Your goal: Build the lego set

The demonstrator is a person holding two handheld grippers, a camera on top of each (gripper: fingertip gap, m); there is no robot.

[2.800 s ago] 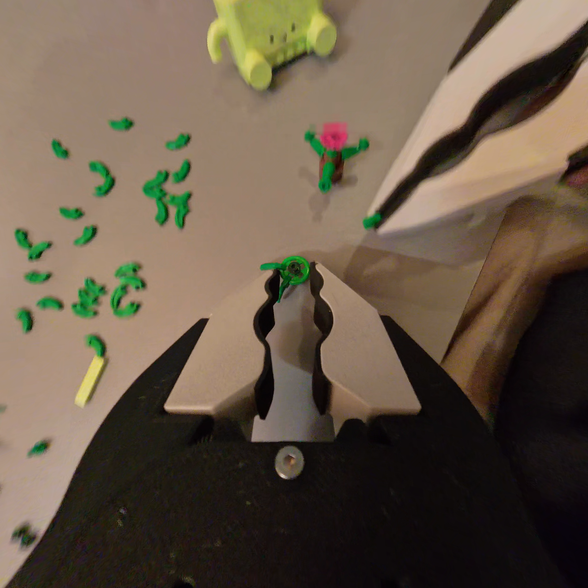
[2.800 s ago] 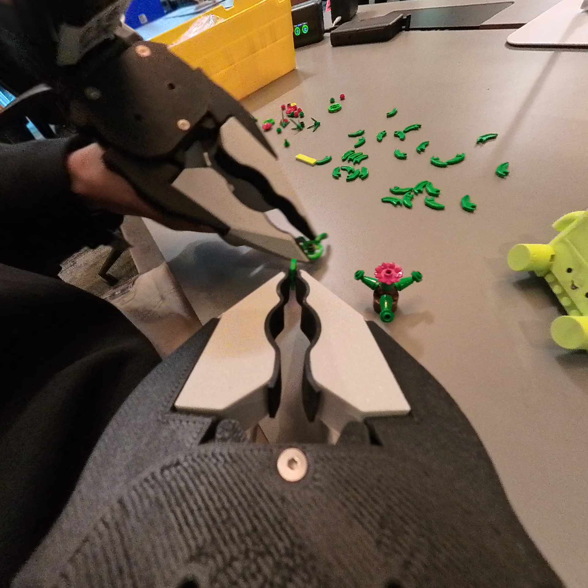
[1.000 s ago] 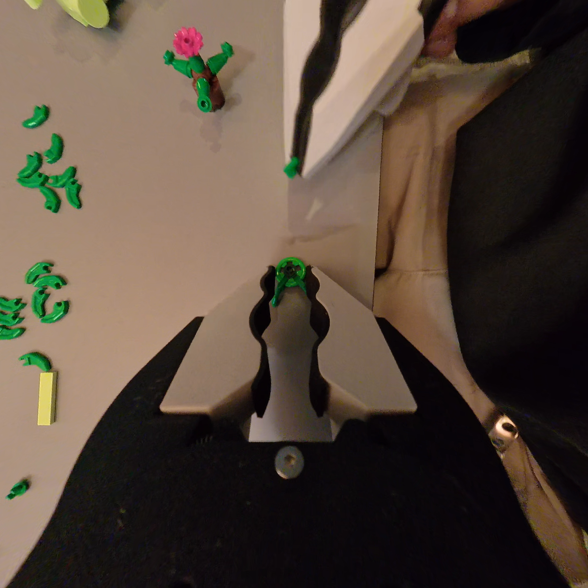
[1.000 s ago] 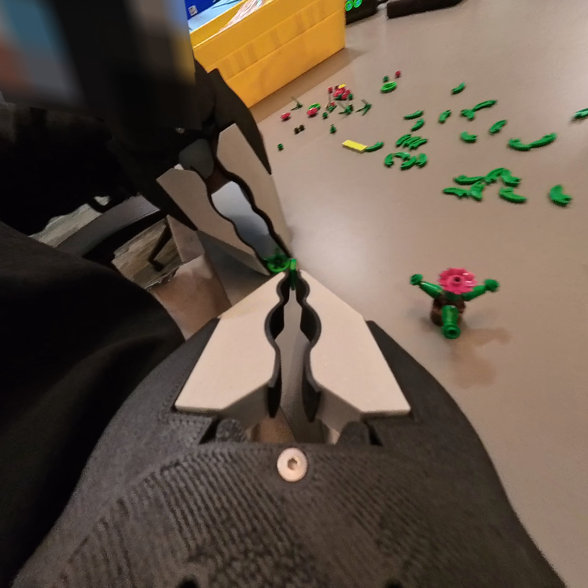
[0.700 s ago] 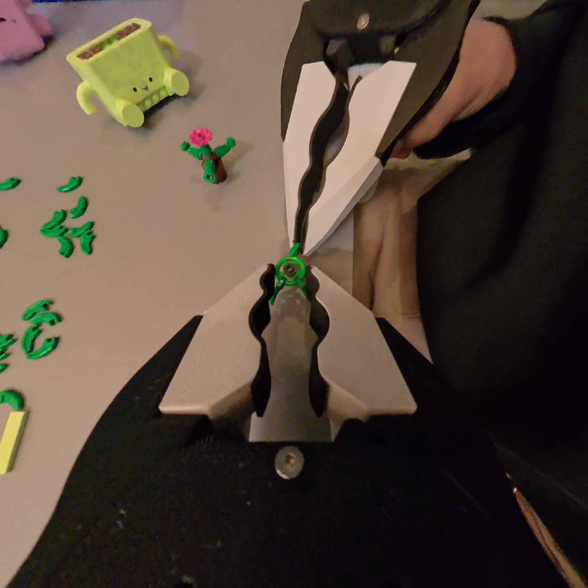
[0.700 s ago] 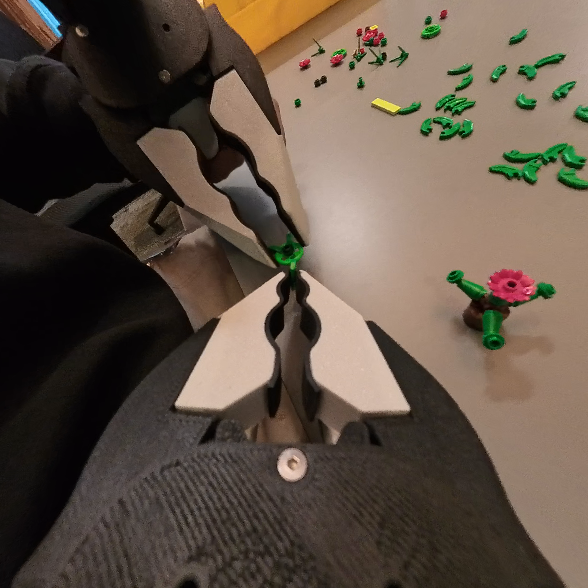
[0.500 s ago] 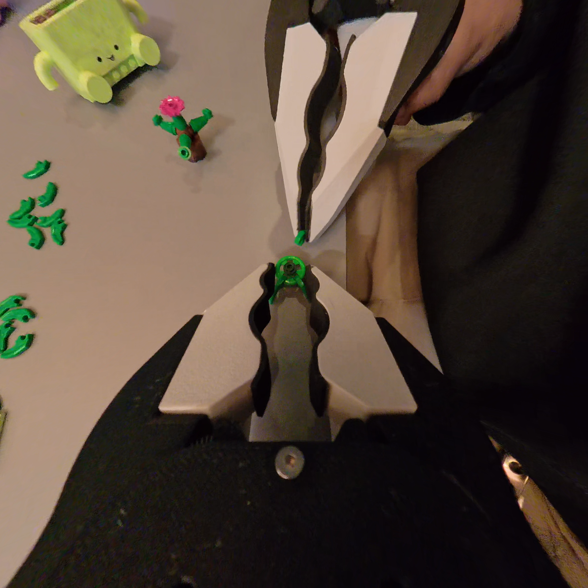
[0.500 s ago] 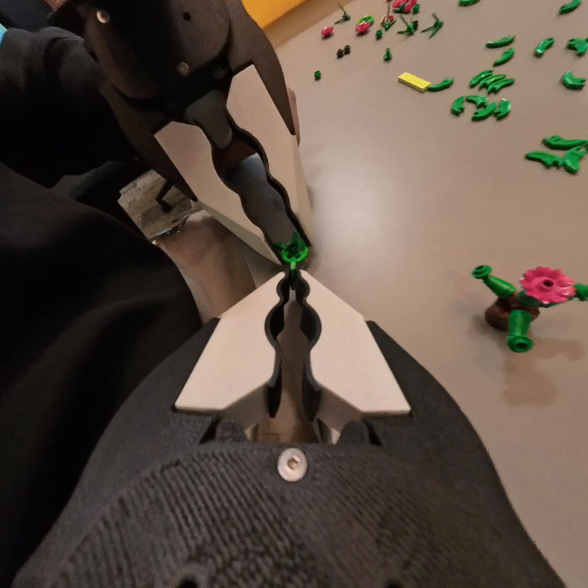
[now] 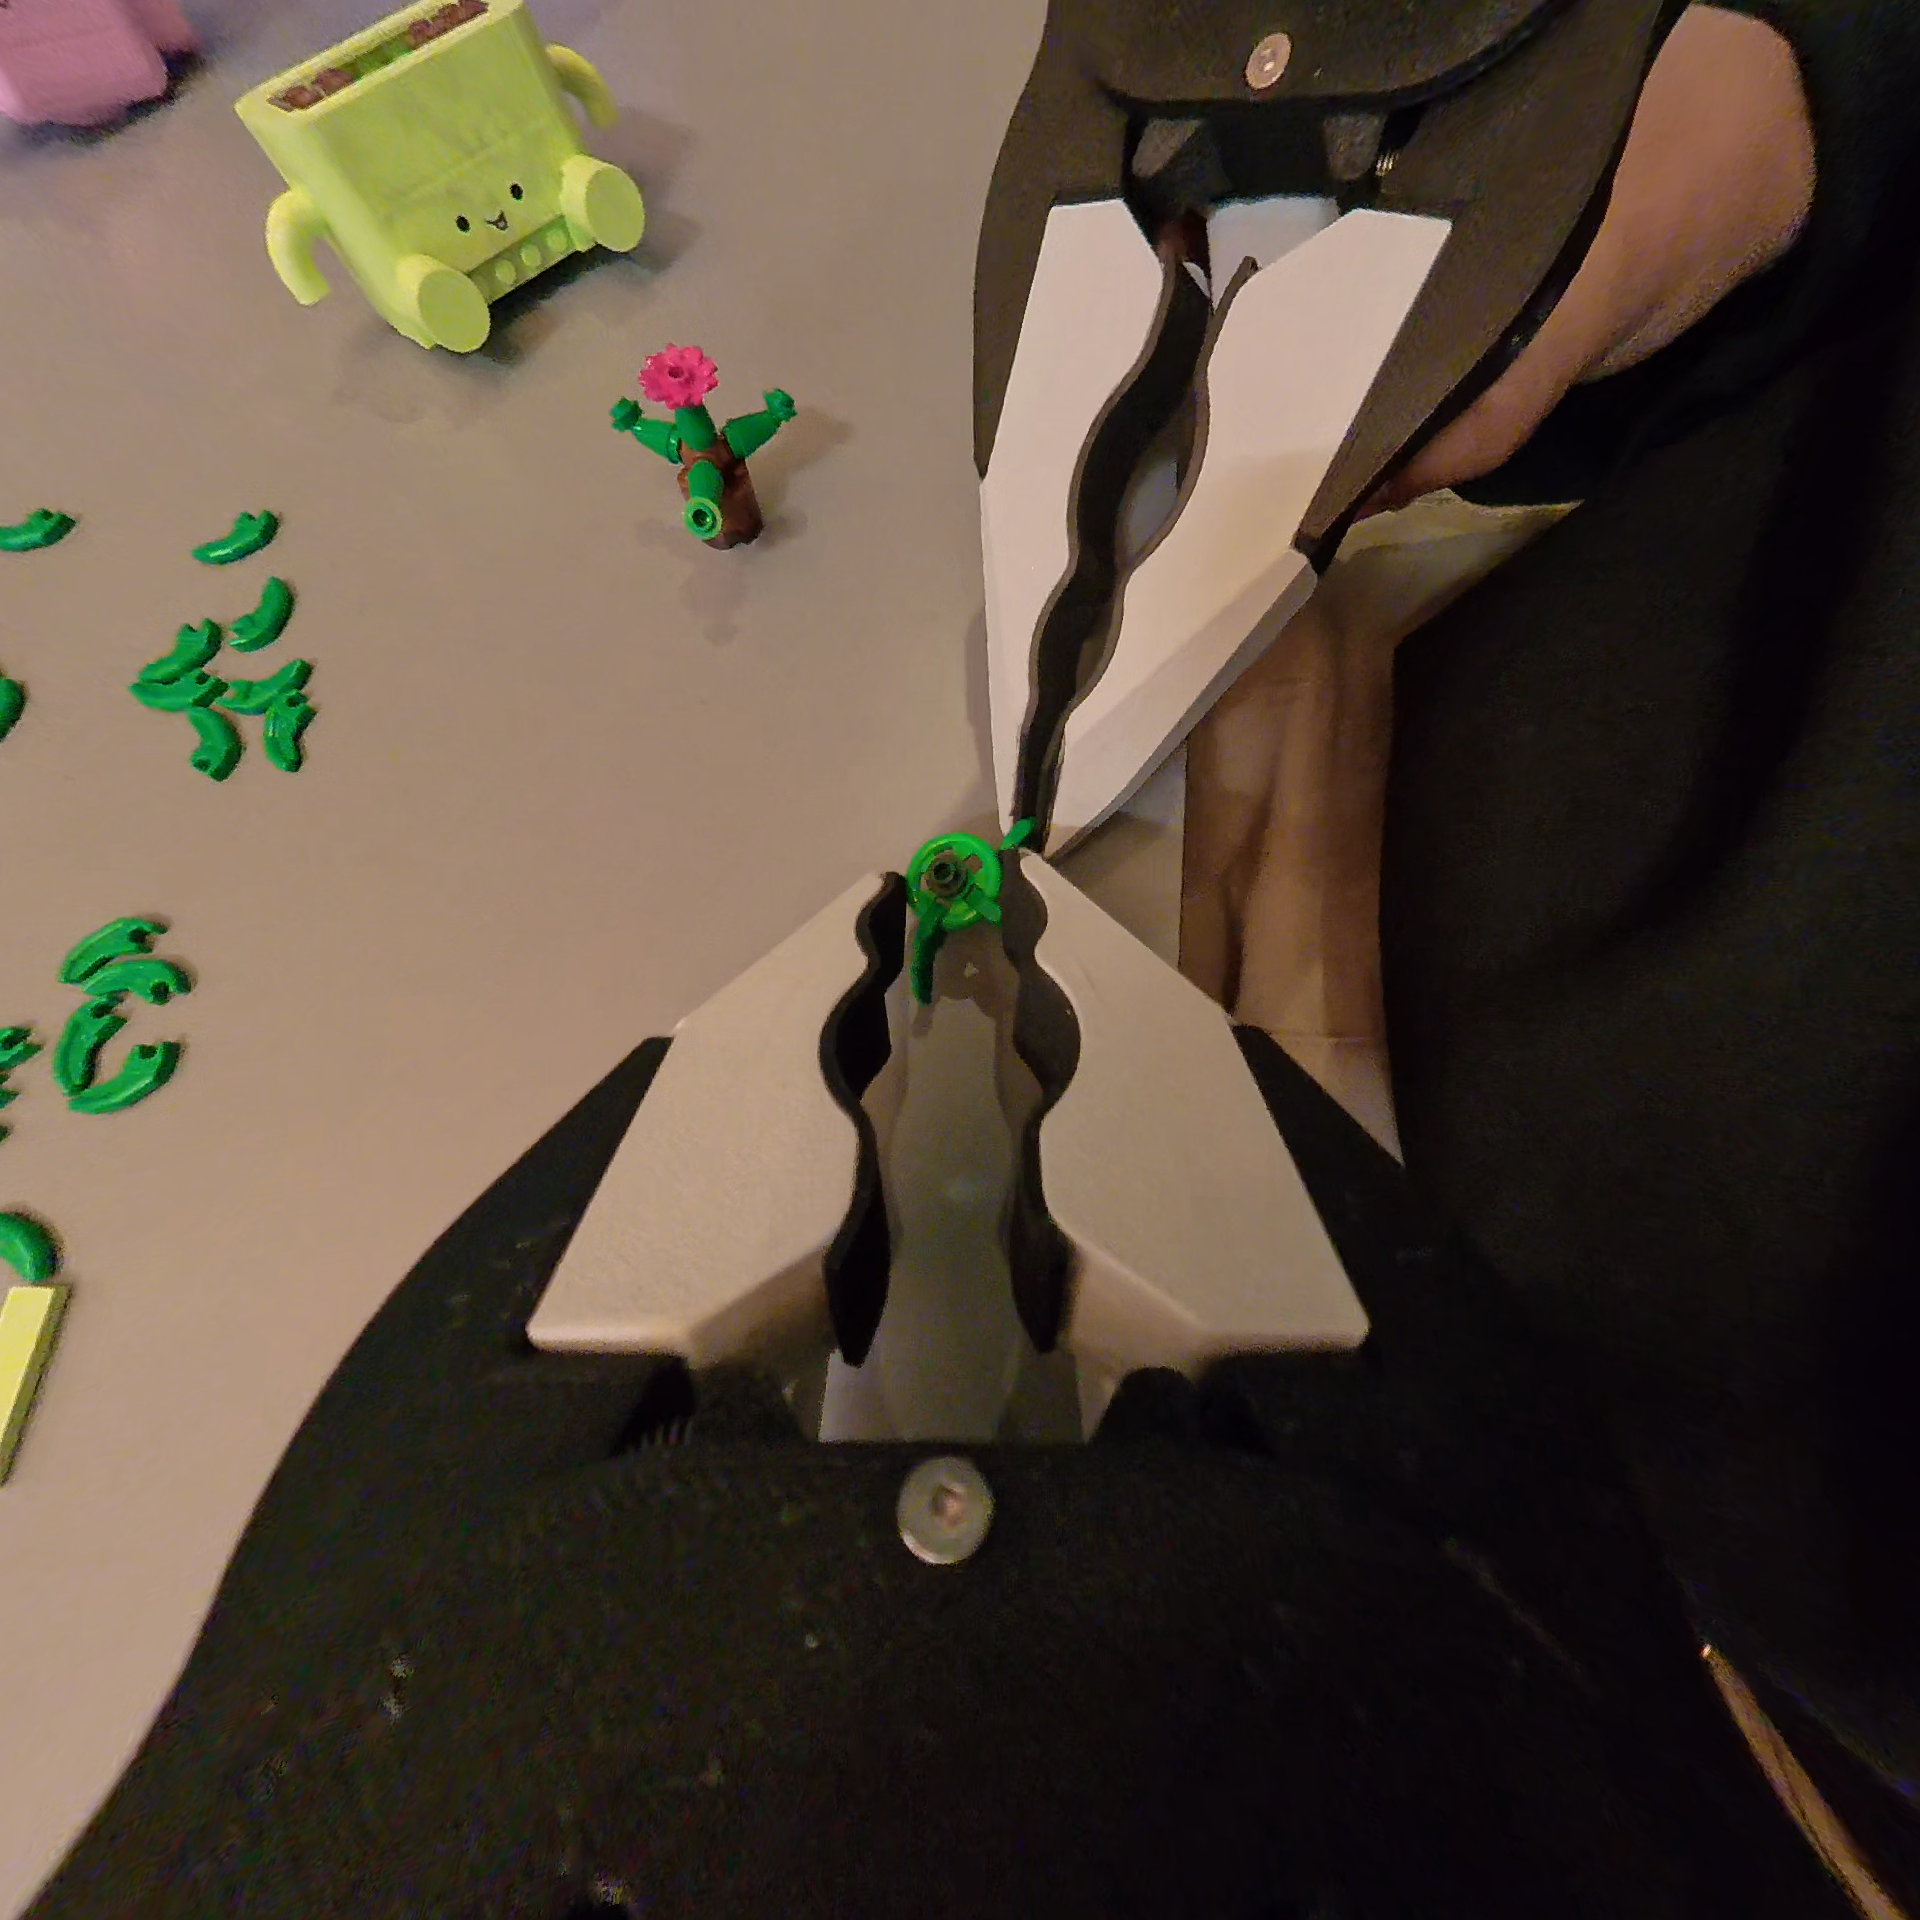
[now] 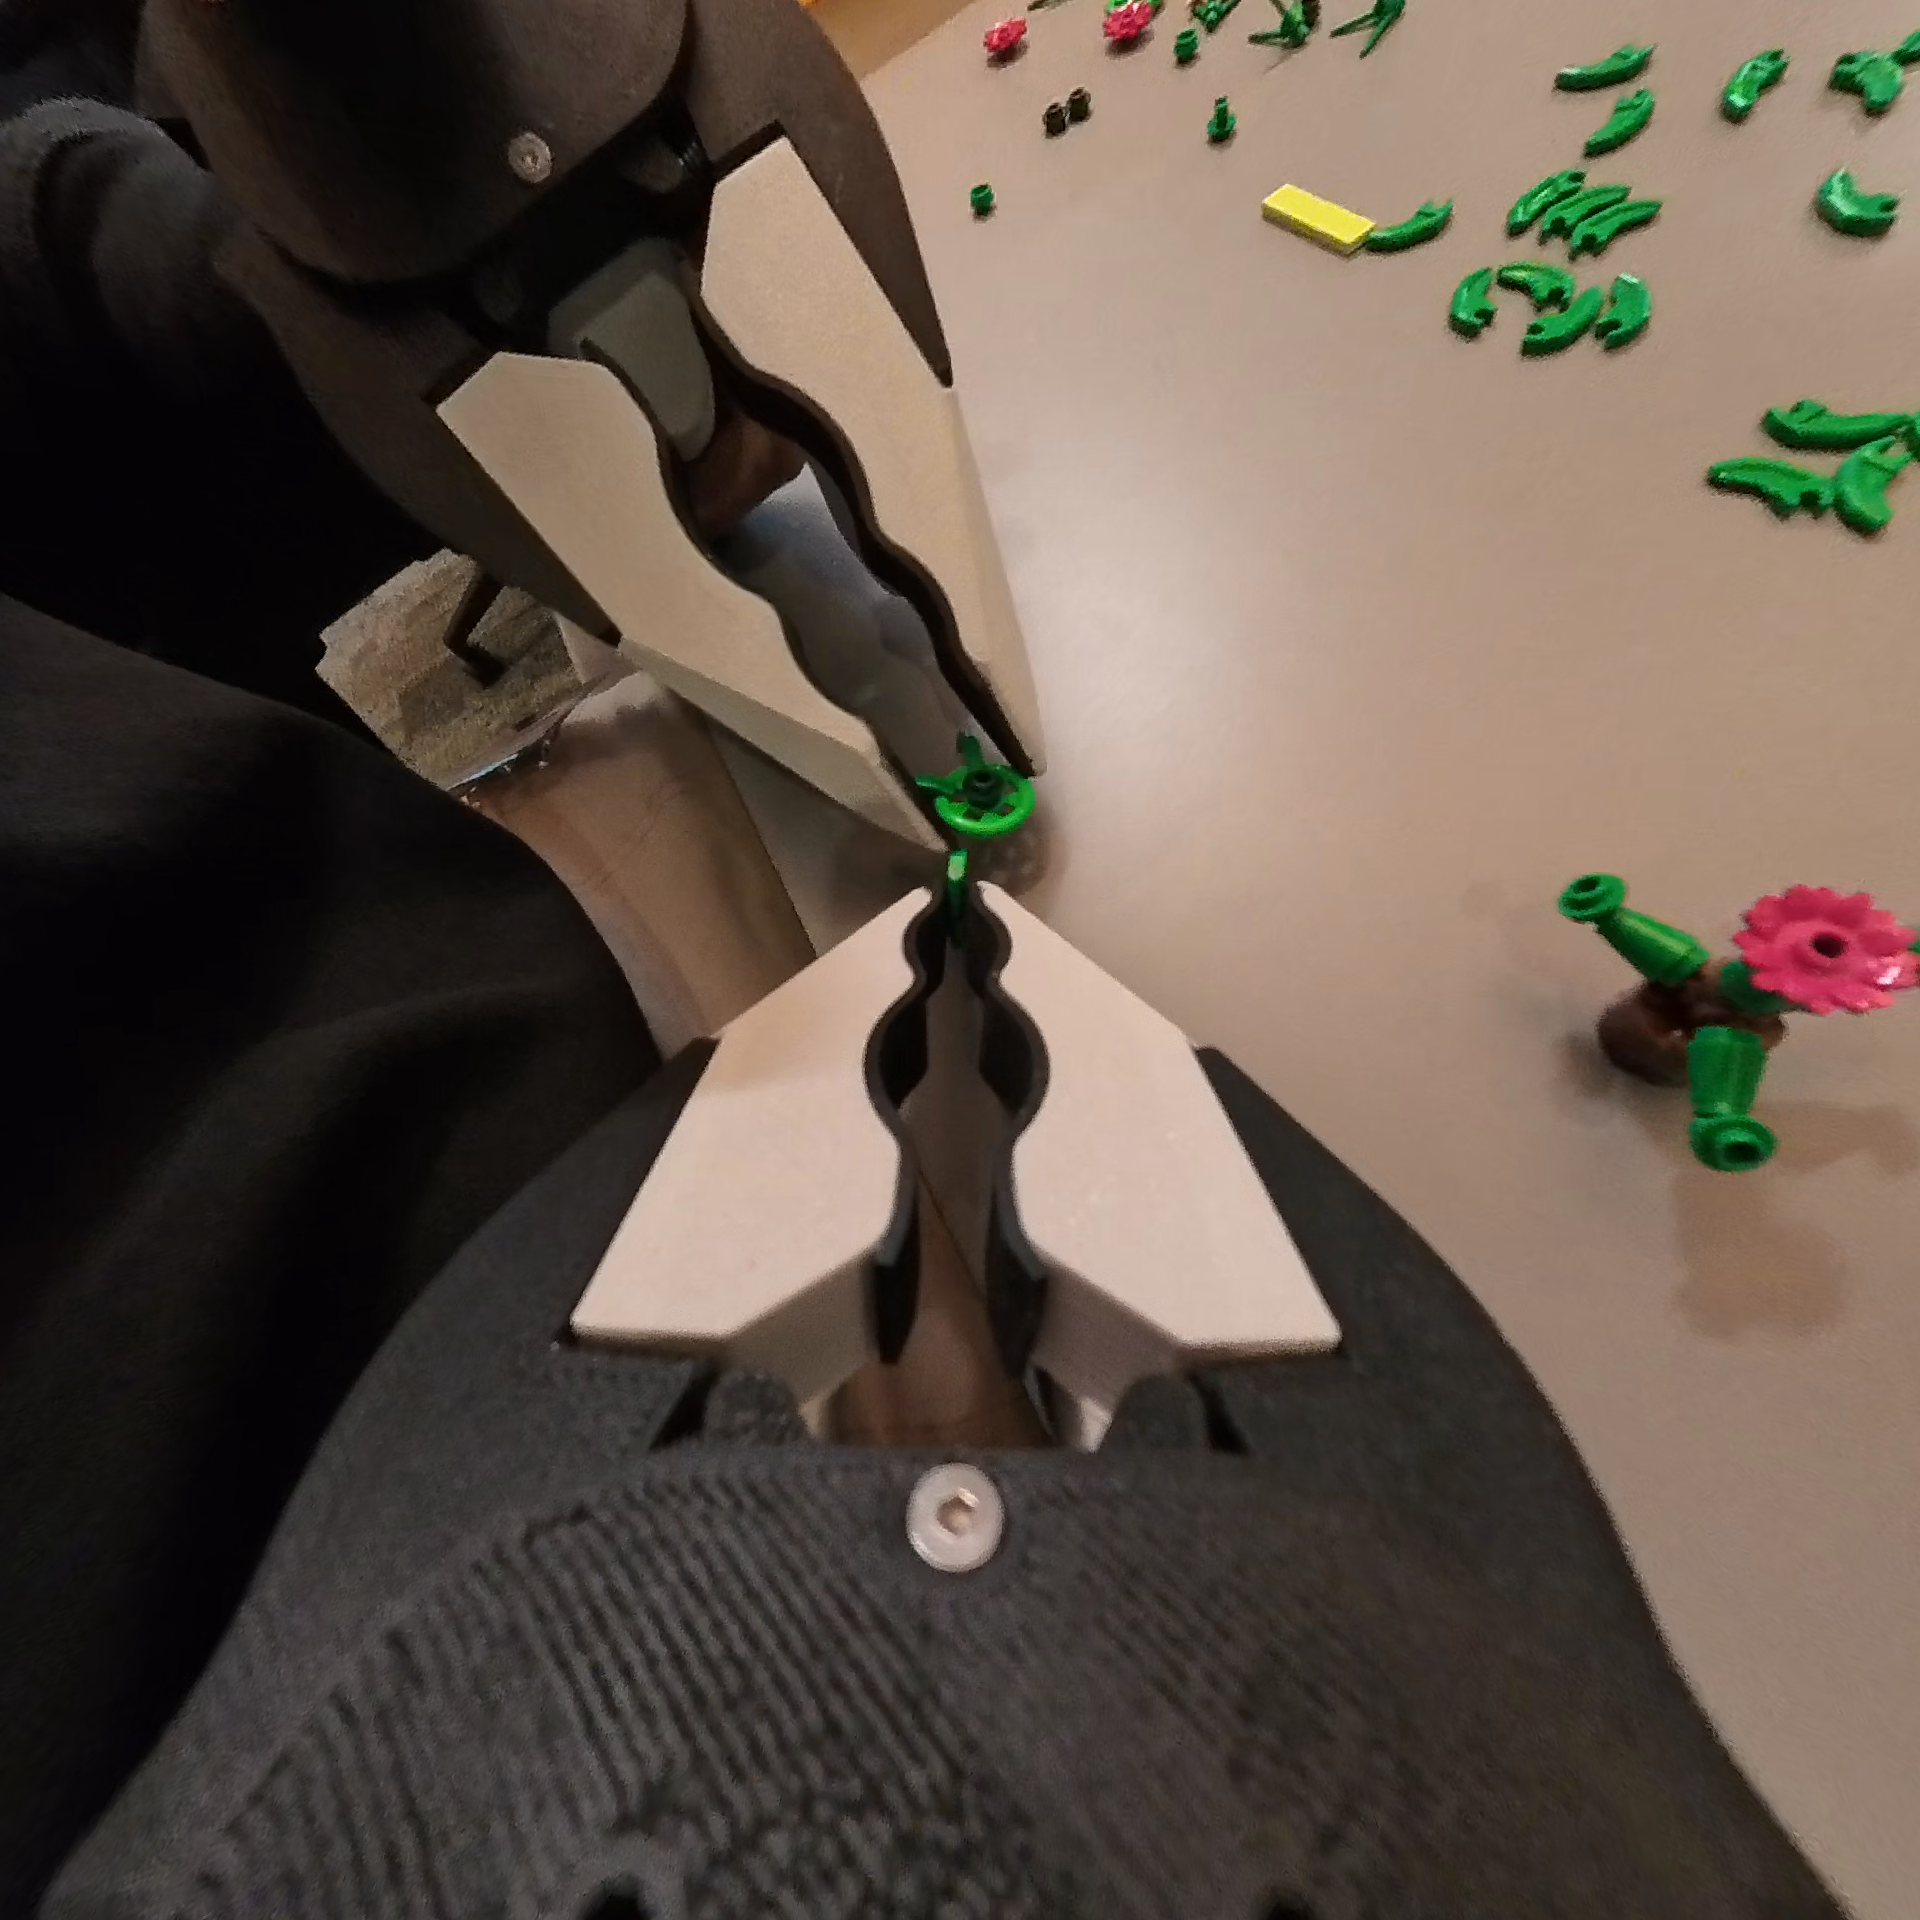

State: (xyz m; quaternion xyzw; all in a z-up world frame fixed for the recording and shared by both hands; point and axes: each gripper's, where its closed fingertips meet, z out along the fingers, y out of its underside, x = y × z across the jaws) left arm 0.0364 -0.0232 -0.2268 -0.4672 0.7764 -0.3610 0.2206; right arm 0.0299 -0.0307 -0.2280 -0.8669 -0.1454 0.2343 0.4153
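Observation:
My left gripper (image 9: 952,888) is shut on a small green ring piece with a leaf (image 9: 948,883), held above the table's near edge. It also shows in the right wrist view (image 10: 982,798). My right gripper (image 10: 956,899) is shut on a thin green leaf piece (image 10: 955,873), whose tip touches the ring's rim. In the left wrist view the right gripper (image 9: 1023,826) comes in from above with that leaf piece (image 9: 1018,831) at the ring's right side. A small brown-based plant with green stems and a pink flower (image 9: 707,436) stands on the grey table (image 9: 520,831).
A lime-green box-shaped pot with a face (image 9: 436,166) lies at the back left. Several loose green curved pieces (image 9: 223,686) and a yellow tile (image 10: 1317,218) are scattered over the table. Small red and green bits (image 10: 1127,21) lie farther off. A person's dark sleeves flank both grippers. My two grippers' fingertips are within a few centimetres of each other. The yellow tile (image 10: 1317,218) lies around 15 centimetres away from my left fingertips.
The two grippers have closed the gap between them: the right gripper's leaf piece, slightly apart half a second ago, now touches the ring held by the left gripper. Both jaws stayed shut.

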